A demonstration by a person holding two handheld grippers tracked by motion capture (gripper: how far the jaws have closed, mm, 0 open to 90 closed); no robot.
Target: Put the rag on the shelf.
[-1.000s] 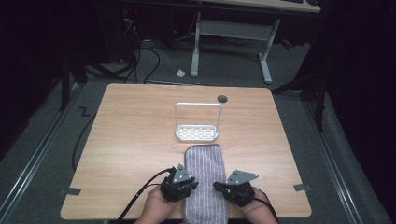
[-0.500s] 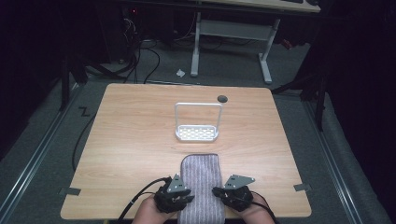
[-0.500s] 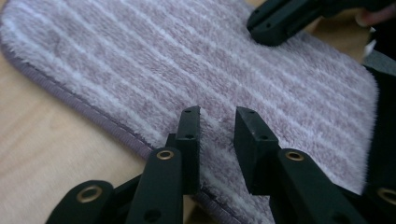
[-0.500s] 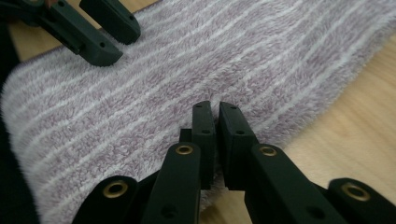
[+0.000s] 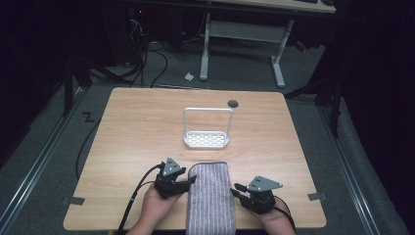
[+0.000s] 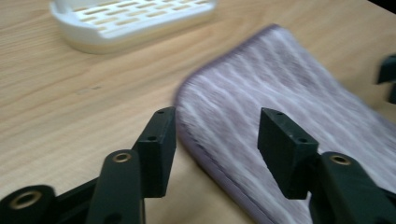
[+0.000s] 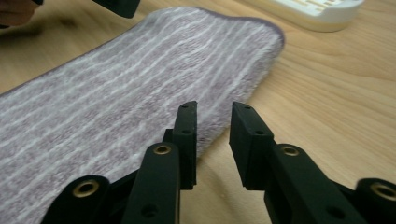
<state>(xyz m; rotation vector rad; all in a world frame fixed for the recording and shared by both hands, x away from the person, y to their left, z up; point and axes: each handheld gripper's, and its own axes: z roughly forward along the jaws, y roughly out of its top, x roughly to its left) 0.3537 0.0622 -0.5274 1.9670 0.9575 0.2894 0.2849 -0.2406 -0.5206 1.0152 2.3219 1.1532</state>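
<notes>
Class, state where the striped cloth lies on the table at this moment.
In the high view the striped cloth lies at the table's near edge, between both grippers, just in front of the white rack.

Towel (image 5: 210, 198) flat on table (image 5: 127, 127), near edge, long axis running away from person. Left gripper (image 5: 190, 181) just beside towel's left side, right gripper (image 5: 237, 190) just beside its right. Rack (image 5: 206, 139) behind towel, mid-table. Hole (image 5: 233, 103) behind rack, near far edge.
</notes>
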